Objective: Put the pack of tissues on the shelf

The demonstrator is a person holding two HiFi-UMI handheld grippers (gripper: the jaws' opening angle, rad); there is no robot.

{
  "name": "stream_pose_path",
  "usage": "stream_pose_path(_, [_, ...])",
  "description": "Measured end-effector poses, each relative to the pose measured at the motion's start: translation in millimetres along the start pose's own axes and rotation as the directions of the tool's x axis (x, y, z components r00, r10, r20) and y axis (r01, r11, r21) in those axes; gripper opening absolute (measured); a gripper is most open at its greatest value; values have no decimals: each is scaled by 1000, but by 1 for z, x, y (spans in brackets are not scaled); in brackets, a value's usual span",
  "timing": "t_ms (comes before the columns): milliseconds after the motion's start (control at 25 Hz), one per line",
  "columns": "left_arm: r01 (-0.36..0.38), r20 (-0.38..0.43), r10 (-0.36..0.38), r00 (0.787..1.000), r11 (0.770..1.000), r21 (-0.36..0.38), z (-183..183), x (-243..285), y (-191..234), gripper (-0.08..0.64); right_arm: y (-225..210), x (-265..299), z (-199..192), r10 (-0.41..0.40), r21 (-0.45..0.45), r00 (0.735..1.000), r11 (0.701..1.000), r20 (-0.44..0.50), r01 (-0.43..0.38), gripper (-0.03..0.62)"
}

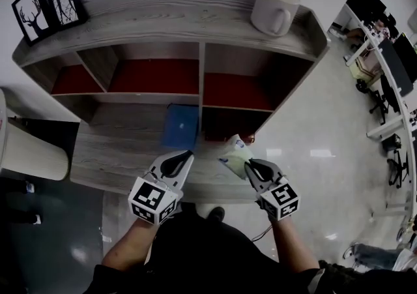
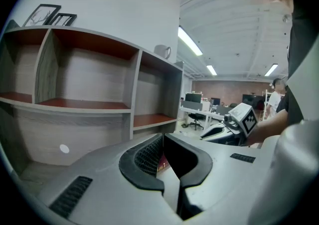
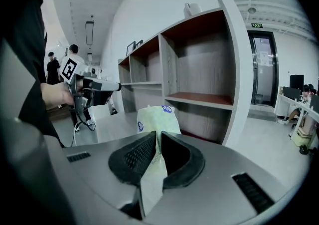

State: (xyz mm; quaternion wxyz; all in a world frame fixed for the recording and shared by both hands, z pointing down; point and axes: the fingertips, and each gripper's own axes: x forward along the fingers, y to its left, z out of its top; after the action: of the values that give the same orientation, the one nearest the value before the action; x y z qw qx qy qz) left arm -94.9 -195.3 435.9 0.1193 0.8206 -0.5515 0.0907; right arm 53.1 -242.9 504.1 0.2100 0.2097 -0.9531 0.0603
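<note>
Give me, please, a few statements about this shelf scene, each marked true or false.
The right gripper is shut on the pack of tissues. True.
The mug stands inside a red-backed compartment. False: the mug stands on top of the shelf.
Two picture frames stand on the shelf's top. True.
The left gripper holds the blue item. False: the blue item lies on a lower board, and the left gripper holds nothing.
</note>
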Motion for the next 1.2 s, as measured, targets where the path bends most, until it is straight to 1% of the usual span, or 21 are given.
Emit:
stream_pose_path(200, [34,21,-35,999,999,11,21,-4,21,21,-1,11,46,-19,-18,999,1000,36,20,40])
stream_pose_path(360, [71,42,-72,997,997,30,36,-4,36,21,-5,20,75,-52,-36,997,998,65,55,40])
stream_pose_path(560, [104,48,-107,993,993,56,47,-1,42,21,-15,32,107,-75,-67,993,994,93,82,40])
stream_pose_path(680, [95,60,-98,993,994,61,53,2,42,21,-23,38,120,-67,-85,993,994,99,75,40])
stream_pose_path(840, [63,89,-67,994,997,43,64,4,42,21,-40,45,130,-50,-108,995,992,90,59,40])
stream_pose_path(1040, [44,93,-47,995,999,31,68,8,38,21,-67,62,145,-47,-128,995,990,88,58,40])
stream_pose_path(1200, [24,99,-26,995,1000,21,70,12,39,21,-83,80,149,-36,-122,997,991,70,45,40])
